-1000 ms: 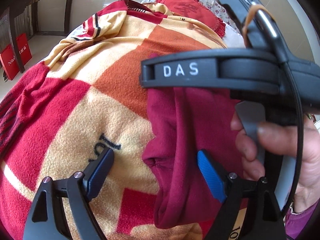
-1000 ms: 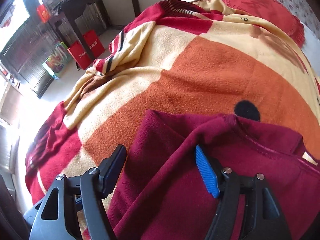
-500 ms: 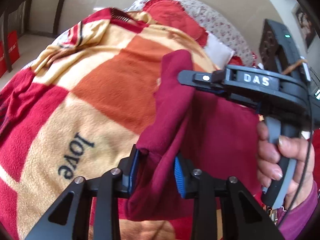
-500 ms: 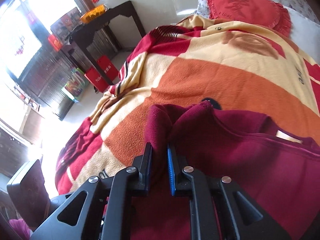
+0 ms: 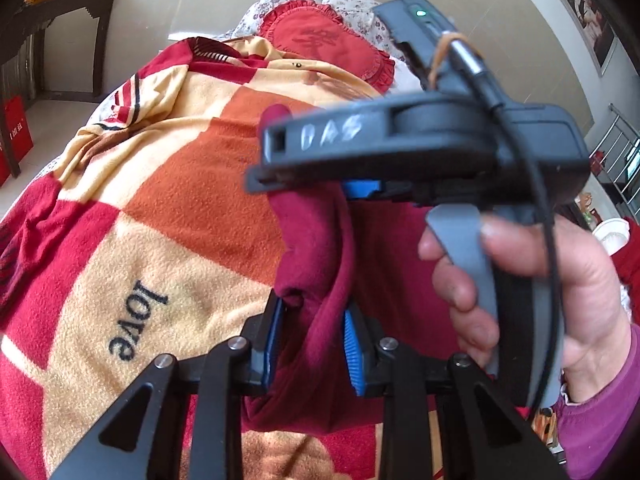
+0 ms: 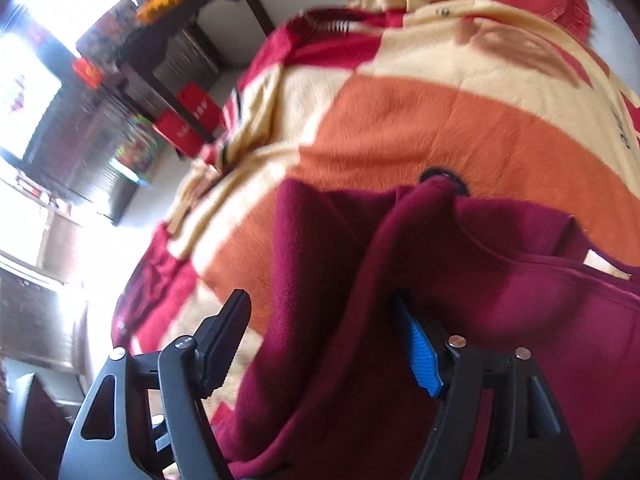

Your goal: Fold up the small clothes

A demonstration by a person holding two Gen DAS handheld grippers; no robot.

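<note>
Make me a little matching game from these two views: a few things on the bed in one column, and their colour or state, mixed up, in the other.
Things:
1. left gripper
2. right gripper
3. garment
4. heart-shaped cushion

States or colours:
a. jaws apart, cloth loose between them
b. red with a frilled edge
c. dark maroon
d. pads pinching a fold of cloth

Pairs: 1-d, 2-a, 3-c, 4-b
</note>
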